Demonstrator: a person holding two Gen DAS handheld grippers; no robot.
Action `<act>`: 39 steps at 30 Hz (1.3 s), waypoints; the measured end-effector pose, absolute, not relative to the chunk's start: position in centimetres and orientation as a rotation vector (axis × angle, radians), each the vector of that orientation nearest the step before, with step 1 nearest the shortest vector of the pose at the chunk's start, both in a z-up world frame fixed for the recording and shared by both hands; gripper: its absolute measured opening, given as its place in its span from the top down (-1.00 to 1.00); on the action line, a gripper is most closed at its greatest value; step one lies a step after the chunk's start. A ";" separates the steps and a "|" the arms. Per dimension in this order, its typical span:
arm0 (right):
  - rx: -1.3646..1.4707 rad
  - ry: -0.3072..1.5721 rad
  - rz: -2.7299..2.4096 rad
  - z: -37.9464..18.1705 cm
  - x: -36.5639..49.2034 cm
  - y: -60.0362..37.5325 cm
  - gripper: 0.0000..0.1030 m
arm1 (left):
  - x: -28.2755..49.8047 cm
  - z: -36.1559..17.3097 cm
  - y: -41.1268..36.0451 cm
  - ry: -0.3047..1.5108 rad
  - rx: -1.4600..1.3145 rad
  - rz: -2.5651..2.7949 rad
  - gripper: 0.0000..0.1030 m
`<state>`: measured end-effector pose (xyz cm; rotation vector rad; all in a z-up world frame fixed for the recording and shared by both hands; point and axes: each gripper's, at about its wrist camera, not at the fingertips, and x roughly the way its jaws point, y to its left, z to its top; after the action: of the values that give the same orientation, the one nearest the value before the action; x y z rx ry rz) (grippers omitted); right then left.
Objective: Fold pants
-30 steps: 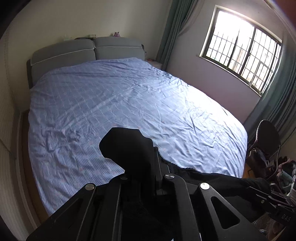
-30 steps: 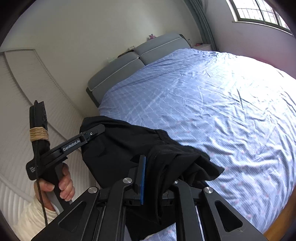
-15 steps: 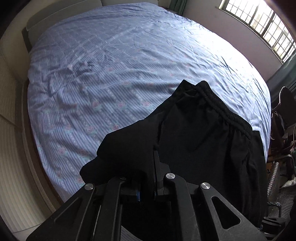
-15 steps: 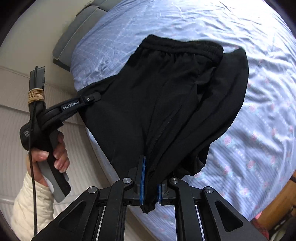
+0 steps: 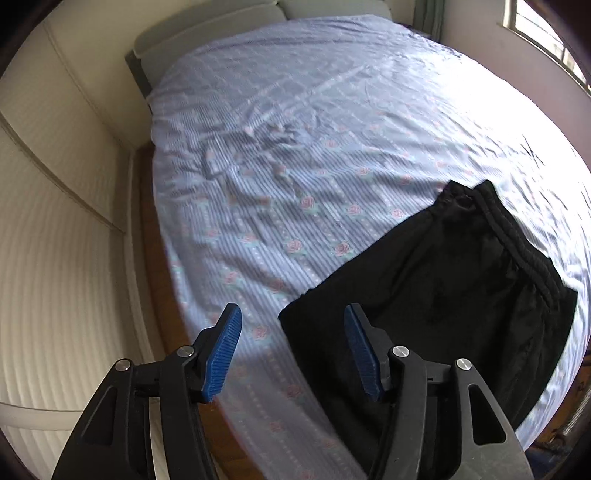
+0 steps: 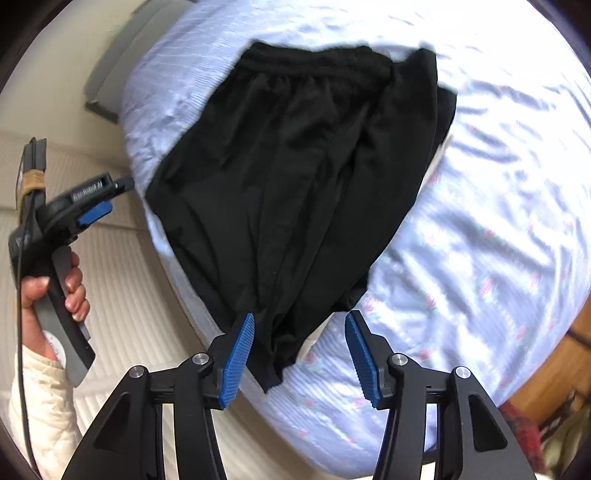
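The black pants [image 6: 295,155] lie folded lengthwise on the blue flowered bedsheet [image 6: 480,229], waistband [image 6: 314,61] far from me, hems at the near edge of the bed. My right gripper [image 6: 299,356] is open and its jaws are opening; the hem corner [image 6: 273,354] hangs loose between the blue pads [image 6: 238,354], not pressed. My left gripper [image 5: 291,354] is also open and opening over the pants' [image 5: 443,288] near left corner, with cloth beside its right pad [image 5: 360,354]. A hand [image 6: 70,284] in a cream sleeve holds the left gripper [image 6: 103,199].
A grey headboard [image 5: 207,33] stands at the far end of the bed. A white ribbed wall [image 5: 55,258] runs close along the left side, with the wooden bed frame [image 5: 151,236] beside it. A window [image 5: 546,37] is at the far right. Clutter [image 6: 535,435] lies on the floor at right.
Both grippers came down and tipped toward the bed, laying the pants flat on the sheet. Both then opened and let go of the cloth they had pinched.
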<state>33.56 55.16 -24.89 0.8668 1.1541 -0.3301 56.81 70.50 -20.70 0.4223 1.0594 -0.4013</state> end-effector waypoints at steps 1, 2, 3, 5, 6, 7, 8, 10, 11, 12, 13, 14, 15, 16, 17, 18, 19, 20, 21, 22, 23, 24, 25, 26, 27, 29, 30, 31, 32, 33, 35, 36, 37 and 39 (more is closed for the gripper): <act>0.836 1.131 -0.317 -24.2 33.0 54.5 -0.11 | 55.8 -20.0 70.7 1.042 0.428 -0.403 -0.16; 0.797 1.104 -0.303 -23.1 32.2 54.2 -0.17 | 54.6 -19.2 70.9 1.028 0.426 -0.413 -0.23; 0.753 1.079 -0.292 -22.0 31.5 53.6 -0.29 | 52.9 -18.2 71.0 1.016 0.417 -0.430 -0.28; 0.662 1.030 -0.265 -19.6 30.5 52.8 -0.37 | 50.1 -16.5 70.7 0.993 0.415 -0.461 -0.34; 0.612 1.006 -0.254 -18.4 29.8 52.1 -0.43 | 48.1 -15.4 70.3 0.966 0.423 -0.468 -0.45; 0.567 0.982 -0.245 -17.0 29.0 51.6 -0.49 | 46.8 -14.6 69.8 0.941 0.436 -0.467 -0.51; 0.521 0.955 -0.240 -15.7 28.4 51.2 -0.52 | 44.9 -13.6 69.2 0.911 0.446 -0.468 -0.59; 0.450 0.911 -0.237 -13.0 27.1 49.7 -0.62 | 41.7 -12.0 67.7 0.877 0.445 -0.488 -0.65; 0.422 0.893 -0.230 -11.9 26.1 48.8 -0.63 | 40.0 -11.3 67.0 0.874 0.431 -0.501 -0.70; 0.401 0.877 -0.223 -11.0 25.1 47.7 -0.66 | 38.2 -10.5 65.9 0.870 0.422 -0.517 -0.75; 0.387 0.865 -0.218 -10.1 24.0 46.6 -0.68 | 36.8 -9.9 64.9 0.862 0.418 -0.529 -0.75; 0.379 0.855 -0.212 -9.3 23.1 45.5 -0.68 | 35.2 -9.3 63.7 0.851 0.412 -0.533 -0.76; 0.376 0.846 -0.207 -8.5 22.2 44.4 -0.69 | 33.5 -8.6 62.3 0.842 0.398 -0.532 -0.77; 0.371 0.836 -0.203 -7.7 21.0 43.1 -0.69 | 32.3 -8.2 61.2 0.840 0.381 -0.532 -0.77; 0.363 0.826 -0.200 -7.0 20.0 42.1 -0.69 | 30.9 -7.7 60.0 0.840 0.363 -0.535 -0.77; 0.347 0.816 -0.196 -6.4 19.0 40.8 -0.69 | 29.5 -7.2 58.4 0.842 0.337 -0.538 -0.77; 0.326 0.811 -0.190 -6.0 18.2 39.5 -0.69 | 28.3 -6.8 57.1 0.845 0.314 -0.533 -0.77; 0.305 0.804 -0.179 -5.4 17.1 38.3 -0.69 | 27.1 -6.3 55.7 0.844 0.292 -0.526 -0.78; 0.281 0.794 -0.161 -4.8 16.1 36.8 -0.69 | 26.0 -6.0 54.4 0.842 0.276 -0.518 -0.78; 0.260 0.787 -0.148 -4.3 15.4 35.6 -0.69 | 24.8 -5.6 52.9 0.840 0.261 -0.503 -0.78; 0.239 0.781 -0.138 -3.8 14.5 34.2 -0.69 | 23.7 -5.2 51.4 0.835 0.243 -0.490 -0.78; 0.224 0.779 -0.127 -3.3 14.0 32.9 -0.69 | 22.3 -4.8 50.1 0.832 0.230 -0.481 -0.78; 0.210 0.783 -0.115 -2.9 13.2 31.5 -0.69 | 21.3 -4.4 48.8 0.827 0.220 -0.478 -0.78; 0.201 0.787 -0.102 -2.6 12.4 30.3 -0.69 | 20.3 -4.0 47.6 0.821 0.210 -0.479 -0.78; 0.193 0.787 -0.086 -2.2 11.7 29.0 -0.69 | 19.4 -3.5 46.3 0.811 0.198 -0.484 -0.79; 0.181 0.786 -0.078 -1.6 10.1 26.5 -0.69 | 17.8 -2.9 44.3 0.801 0.197 -0.473 -0.80; 0.176 0.785 -0.077 -1.5 9.7 25.6 -0.69 | 17.2 -2.4 43.2 0.791 0.195 -0.474 -0.80; 0.172 0.781 -0.076 -1.3 9.2 24.6 -0.69 | 16.8 -2.1 42.4 0.783 0.193 -0.480 -0.80; 0.169 0.776 -0.079 -1.1 8.8 23.7 -0.69 | 16.4 -1.8 41.6 0.777 0.195 -0.482 -0.80; 0.168 0.772 -0.082 -1.0 8.4 22.8 -0.69 | 16.2 -1.4 40.7 0.770 0.198 -0.480 -0.80; 0.170 0.761 -0.089 -0.7 7.9 21.2 -0.69 | 15.6 -0.7 39.4 0.749 0.208 -0.473 -0.80; 0.170 0.756 -0.089 -0.5 7.6 20.4 -0.69 | 15.5 -0.4 38.8 0.740 0.211 -0.479 -0.80; 0.168 0.748 -0.094 -0.1 7.1 19.5 -0.69 | 15.5 -0.1 38.1 0.738 0.207 -0.489 -0.80; 0.163 0.742 -0.111 0.3 6.9 18.1 -0.69 | 15.5 0.4 36.7 0.739 0.202 -0.505 -0.80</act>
<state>6.92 18.14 0.26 0.1634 0.7425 -0.1114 15.45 36.66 0.42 0.2015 0.7387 -0.5050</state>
